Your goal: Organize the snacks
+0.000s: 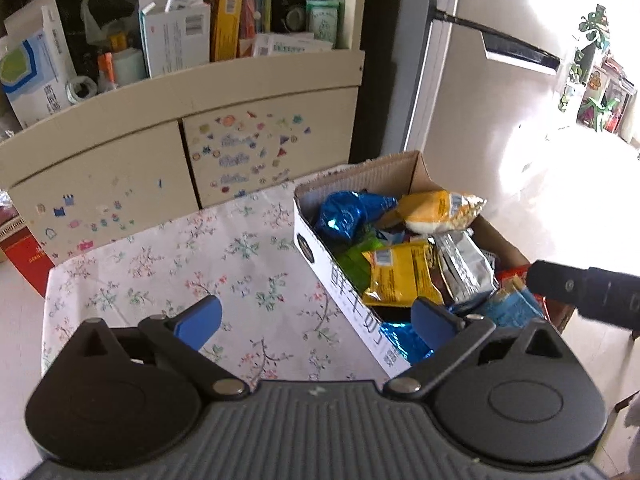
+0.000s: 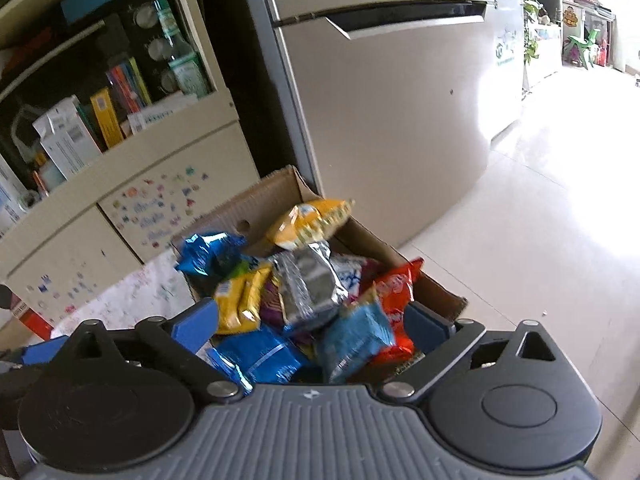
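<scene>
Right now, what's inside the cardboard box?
The cardboard box holds piled snack packets: a yellow bag on top at the back, a silver packet, a red packet, and blue packets. Anything beneath the pile, including the box floor, is covered.

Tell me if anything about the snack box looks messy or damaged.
The box holds snack packets heaped at all angles, not sorted; an orange bag lies on top of the pile at the far end. The box's top edge is torn and ragged. Nothing has spilled onto the tablecloth.
</scene>
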`<action>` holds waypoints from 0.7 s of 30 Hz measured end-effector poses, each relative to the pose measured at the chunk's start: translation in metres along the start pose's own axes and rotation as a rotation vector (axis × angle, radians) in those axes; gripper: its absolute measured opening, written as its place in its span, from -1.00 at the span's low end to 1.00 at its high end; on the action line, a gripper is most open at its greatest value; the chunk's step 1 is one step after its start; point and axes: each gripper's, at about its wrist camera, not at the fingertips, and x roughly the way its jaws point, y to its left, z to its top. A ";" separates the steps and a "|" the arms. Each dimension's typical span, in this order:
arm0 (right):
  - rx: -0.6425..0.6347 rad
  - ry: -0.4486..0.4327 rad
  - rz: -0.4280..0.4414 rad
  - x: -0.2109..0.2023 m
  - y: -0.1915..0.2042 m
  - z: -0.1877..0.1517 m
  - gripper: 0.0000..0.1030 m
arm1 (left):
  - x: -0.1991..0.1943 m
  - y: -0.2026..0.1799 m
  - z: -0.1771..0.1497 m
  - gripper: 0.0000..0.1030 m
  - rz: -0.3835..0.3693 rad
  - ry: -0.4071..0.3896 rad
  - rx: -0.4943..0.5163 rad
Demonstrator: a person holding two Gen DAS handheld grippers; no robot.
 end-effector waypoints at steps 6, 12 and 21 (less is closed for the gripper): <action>-0.026 0.016 -0.061 0.007 -0.001 -0.003 1.00 | 0.006 -0.006 0.000 0.98 0.009 0.020 -0.004; -0.079 0.017 -0.103 0.012 0.000 -0.007 1.00 | 0.016 -0.012 0.000 0.99 0.025 0.042 0.004; -0.111 0.034 -0.119 0.019 0.003 -0.009 1.00 | 0.025 -0.015 -0.002 0.99 0.041 0.059 0.017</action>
